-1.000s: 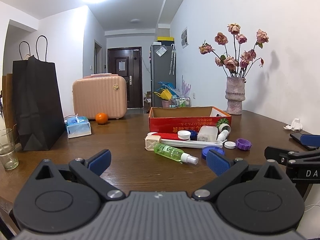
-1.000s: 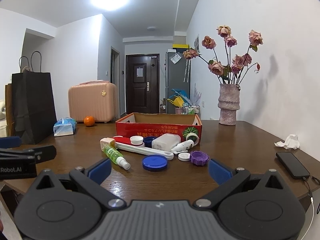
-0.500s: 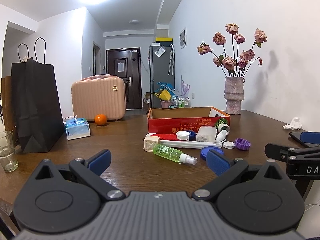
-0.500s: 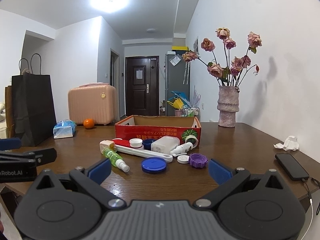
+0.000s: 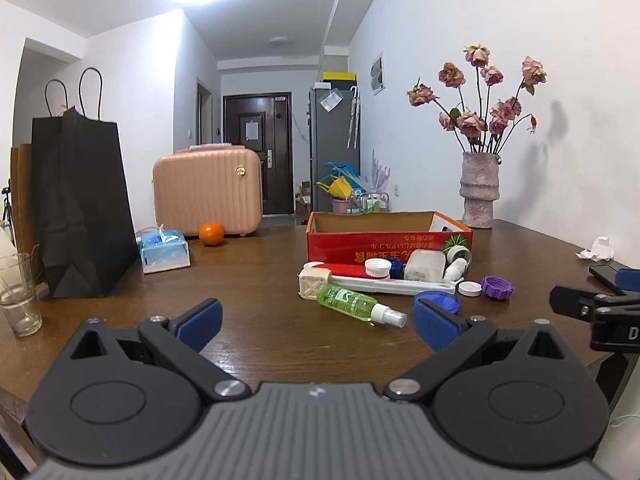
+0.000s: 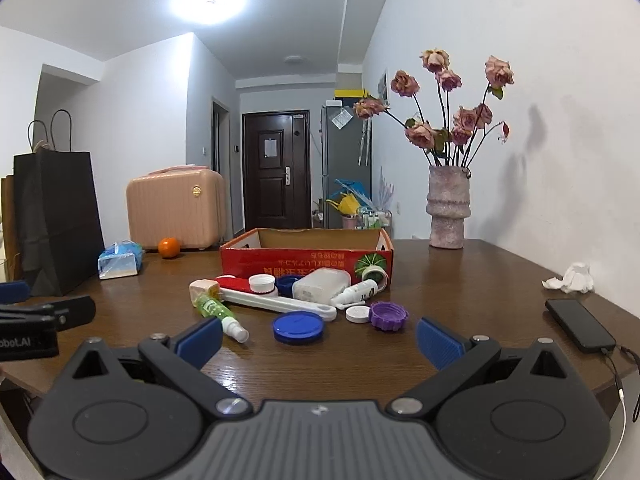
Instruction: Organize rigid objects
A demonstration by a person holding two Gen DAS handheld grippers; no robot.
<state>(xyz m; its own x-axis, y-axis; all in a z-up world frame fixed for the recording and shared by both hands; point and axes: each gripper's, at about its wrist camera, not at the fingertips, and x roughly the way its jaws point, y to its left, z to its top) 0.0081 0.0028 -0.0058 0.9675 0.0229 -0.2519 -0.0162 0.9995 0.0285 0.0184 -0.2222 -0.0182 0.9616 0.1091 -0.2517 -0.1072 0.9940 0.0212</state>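
A red cardboard box [image 5: 388, 240] [image 6: 306, 258] stands open on the brown table. In front of it lie a green spray bottle [image 5: 356, 302] [image 6: 218, 312], a blue lid [image 6: 298, 326] [image 5: 442, 301], a purple cap [image 6: 388, 315] [image 5: 497, 287], a small white cap [image 6: 357, 314], a long white tool [image 6: 280, 303], a white container [image 6: 322, 287] and a small white bottle [image 6: 356, 293]. My left gripper [image 5: 316, 322] is open and empty, short of the spray bottle. My right gripper [image 6: 318, 336] is open and empty, just short of the blue lid.
A black paper bag [image 5: 80, 204], a glass [image 5: 18, 294], a tissue pack [image 5: 164, 250], an orange [image 5: 211, 234] and a pink case [image 5: 208, 190] stand at the left. A flower vase [image 6: 447, 208], a crumpled tissue [image 6: 572, 278] and a phone [image 6: 580, 330] are at the right.
Both grippers have risen slightly and edged toward the items; the objects on the table have not moved.
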